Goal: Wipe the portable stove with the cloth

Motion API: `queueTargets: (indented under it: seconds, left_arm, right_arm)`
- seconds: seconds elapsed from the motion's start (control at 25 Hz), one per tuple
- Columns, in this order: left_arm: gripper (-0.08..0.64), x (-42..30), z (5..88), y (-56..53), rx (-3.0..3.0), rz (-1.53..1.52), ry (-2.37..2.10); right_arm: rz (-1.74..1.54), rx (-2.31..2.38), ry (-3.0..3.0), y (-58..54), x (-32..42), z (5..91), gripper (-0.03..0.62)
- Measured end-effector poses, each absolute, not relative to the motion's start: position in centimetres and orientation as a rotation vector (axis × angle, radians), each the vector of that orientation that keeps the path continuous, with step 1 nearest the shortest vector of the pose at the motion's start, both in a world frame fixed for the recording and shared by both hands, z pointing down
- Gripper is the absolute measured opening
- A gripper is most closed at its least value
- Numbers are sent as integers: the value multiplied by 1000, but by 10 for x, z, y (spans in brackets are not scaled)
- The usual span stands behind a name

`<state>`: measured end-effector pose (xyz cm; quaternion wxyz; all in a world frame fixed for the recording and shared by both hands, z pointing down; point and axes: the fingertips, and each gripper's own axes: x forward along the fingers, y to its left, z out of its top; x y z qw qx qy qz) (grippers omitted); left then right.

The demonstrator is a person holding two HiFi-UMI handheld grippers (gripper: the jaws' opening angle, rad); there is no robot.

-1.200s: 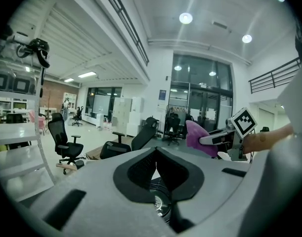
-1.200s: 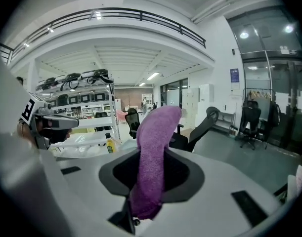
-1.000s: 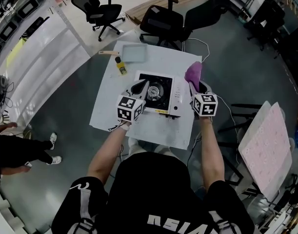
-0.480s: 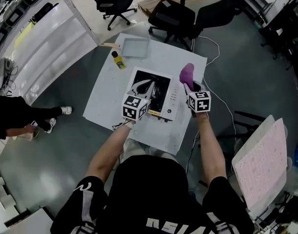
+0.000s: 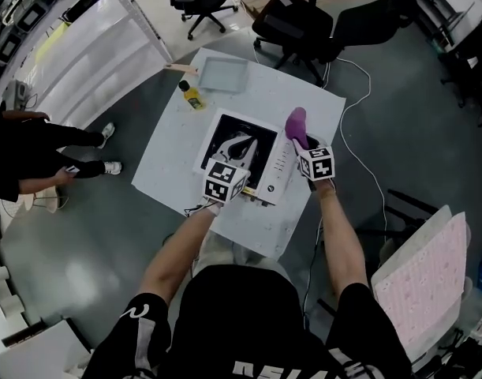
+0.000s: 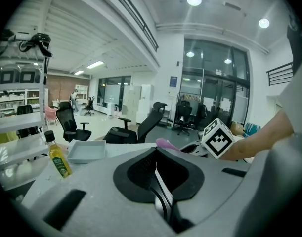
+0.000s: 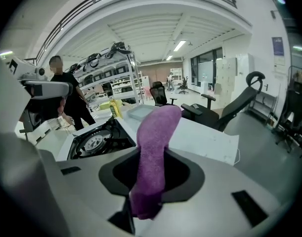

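left tongs (image 6: 156,167): pressed together, empty, above the portable stove (image 5: 278,163) | right tongs (image 7: 147,196): pinching the cloth (image 7: 153,147), which sticks up free by the stove's right edge, seemingly not touching it | stove: mid-desk (image 5: 304,101) | progress: cloth in hand, wiping judged not yet begun, whole top left | far: bottle (image 5: 193,95), tray (image 5: 223,74)

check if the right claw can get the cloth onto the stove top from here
Probably yes. The right claw, shut on the purple cloth, hangs at the right edge of the stove with nothing between them. The left claw over the burner side may crowd a full wipe.
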<state>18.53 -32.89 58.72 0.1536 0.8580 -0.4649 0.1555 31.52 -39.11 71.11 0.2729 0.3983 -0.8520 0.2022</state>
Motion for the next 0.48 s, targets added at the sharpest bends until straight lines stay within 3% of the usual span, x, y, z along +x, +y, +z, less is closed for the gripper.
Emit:
queueTargets:
  seconds: [0.48]
  left_arm:
    - [9,186,600,-323,2412,461,-1370]
  right_arm:
    - [545,949,-2282,-390,292,733,109]
